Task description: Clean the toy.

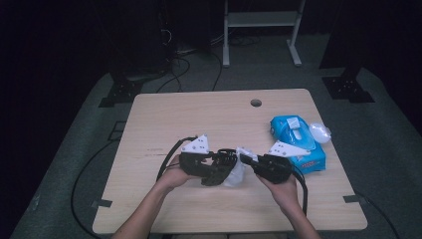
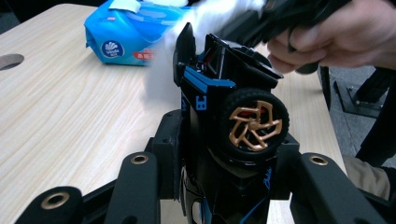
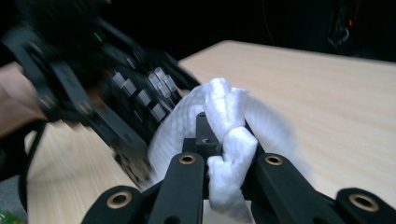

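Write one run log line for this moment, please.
left gripper: shut on toy car | right gripper: shut on wipe | wipe at car | wipe pack on table

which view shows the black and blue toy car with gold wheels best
The left gripper view: black and blue toy car close and sharp, gold wheel clear. The high view shows a small dark shape; the right gripper view shows it blurred.

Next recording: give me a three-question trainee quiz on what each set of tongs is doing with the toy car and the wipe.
1. True or false: the left tongs clamp the toy car.
2. What do the right tongs grip? A) white wipe B) blue pack C) cable
3. Where is the blue wipes pack: on the table or held?

Key: 1 true; 2 A, the white wipe; 3 on the table, by its right edge.
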The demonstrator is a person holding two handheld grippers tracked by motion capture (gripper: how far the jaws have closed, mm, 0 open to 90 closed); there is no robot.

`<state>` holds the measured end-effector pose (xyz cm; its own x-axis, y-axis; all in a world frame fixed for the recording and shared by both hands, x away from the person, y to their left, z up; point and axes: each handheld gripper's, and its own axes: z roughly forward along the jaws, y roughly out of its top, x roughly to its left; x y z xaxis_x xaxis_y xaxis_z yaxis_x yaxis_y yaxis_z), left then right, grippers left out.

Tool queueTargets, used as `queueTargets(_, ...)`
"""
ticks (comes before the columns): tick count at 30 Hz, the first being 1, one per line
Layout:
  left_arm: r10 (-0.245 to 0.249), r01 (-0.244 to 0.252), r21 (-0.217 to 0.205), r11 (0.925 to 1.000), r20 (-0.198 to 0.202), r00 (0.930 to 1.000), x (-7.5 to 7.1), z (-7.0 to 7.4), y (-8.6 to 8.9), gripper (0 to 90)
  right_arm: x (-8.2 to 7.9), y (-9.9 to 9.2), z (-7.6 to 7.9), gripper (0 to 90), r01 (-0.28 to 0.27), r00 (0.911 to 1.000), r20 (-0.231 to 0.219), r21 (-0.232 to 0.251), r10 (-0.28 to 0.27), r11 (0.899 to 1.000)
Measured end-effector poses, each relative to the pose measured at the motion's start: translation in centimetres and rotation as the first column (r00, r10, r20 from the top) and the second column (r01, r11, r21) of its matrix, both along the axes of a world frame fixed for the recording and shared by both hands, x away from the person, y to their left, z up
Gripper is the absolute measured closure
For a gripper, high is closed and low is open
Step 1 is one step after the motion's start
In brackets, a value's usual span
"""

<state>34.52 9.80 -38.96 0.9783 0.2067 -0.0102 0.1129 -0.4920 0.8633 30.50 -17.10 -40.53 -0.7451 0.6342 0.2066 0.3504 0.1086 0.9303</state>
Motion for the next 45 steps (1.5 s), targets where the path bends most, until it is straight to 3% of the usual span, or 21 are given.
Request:
queueTargets(2,0.008,-0.008,0.025,0.9997,0.010,0.9999,0.0,-0.1,0.0,57.4,0.0,-0.2,-0.3,84.2,0.006,0.9998,-0.018,0.005,-0.006,1.000)
queueTargets(5,0.008,-0.009,0.044,0.9990,0.015,0.9999,0.1,-0.3,-0.2,57.5,-0.3,-0.2,0.5,84.2,0.000,0.9999,0.011,0.031,0.000,1.000)
queueTargets(9,-0.002,0.001,0.042,0.9991,0.014,0.9999,-0.1,-0.3,-0.7,57.4,-0.7,1.1,1.9,84.2,-0.049,0.9977,0.049,0.042,0.047,0.998)
queueTargets(14,-0.003,0.003,0.044,0.9990,0.010,0.9999,-0.1,-0.3,-0.5,57.5,-0.5,1.8,2.1,84.2,-0.069,0.9964,0.052,0.047,0.067,0.996)
queueTargets(17,0.002,-0.002,0.042,0.9991,0.004,1.0000,-0.1,-0.3,0.0,57.4,0.1,1.2,1.5,84.2,-0.037,0.9992,0.014,-0.002,0.037,0.999)
queueTargets(19,0.014,-0.015,0.066,0.9977,0.018,0.9997,-0.1,-0.4,-0.1,57.4,0.0,1.0,1.5,84.2,-0.038,0.9993,0.005,0.004,0.038,0.999)
queueTargets(24,0.008,-0.009,0.076,0.9970,0.018,0.9998,-0.1,-0.6,-0.6,57.4,-0.9,1.9,3.3,84.2,-0.088,0.9948,0.056,0.052,0.085,0.995)
queueTargets(26,0.002,-0.003,0.079,0.9969,0.017,0.9999,-0.2,-0.6,-0.9,57.4,-0.9,2.4,3.6,84.2,-0.106,0.9932,0.056,0.069,0.102,0.992)
queueTargets(30,-0.012,0.010,0.072,0.9973,0.021,0.9997,-0.5,-0.3,-1.1,57.4,-0.3,3.1,3.1,84.2,-0.102,0.9946,0.026,0.043,0.101,0.994)
queueTargets(32,-0.008,0.007,0.085,0.9964,0.020,0.9998,-0.5,-0.3,-1.1,57.4,0.0,2.8,2.6,84.3,-0.097,0.9952,0.021,0.048,0.096,0.994)
queueTargets(35,-0.003,0.001,0.116,0.9932,0.019,0.9998,-0.3,-0.6,-1.0,57.4,0.1,2.5,2.2,84.2,-0.070,0.9973,0.022,0.006,0.070,0.998)
queueTargets(38,-0.003,0.000,0.140,0.9901,0.025,0.9997,-0.3,-1.0,-1.2,57.4,0.3,2.4,1.8,84.2,-0.054,0.9985,-0.005,-0.023,0.054,0.998)
queueTargets(45,-0.015,0.011,0.143,0.9897,0.025,0.9996,-0.3,-0.7,-1.5,57.4,-0.3,3.0,1.9,84.3,-0.073,0.9969,0.029,-0.006,0.073,0.997)
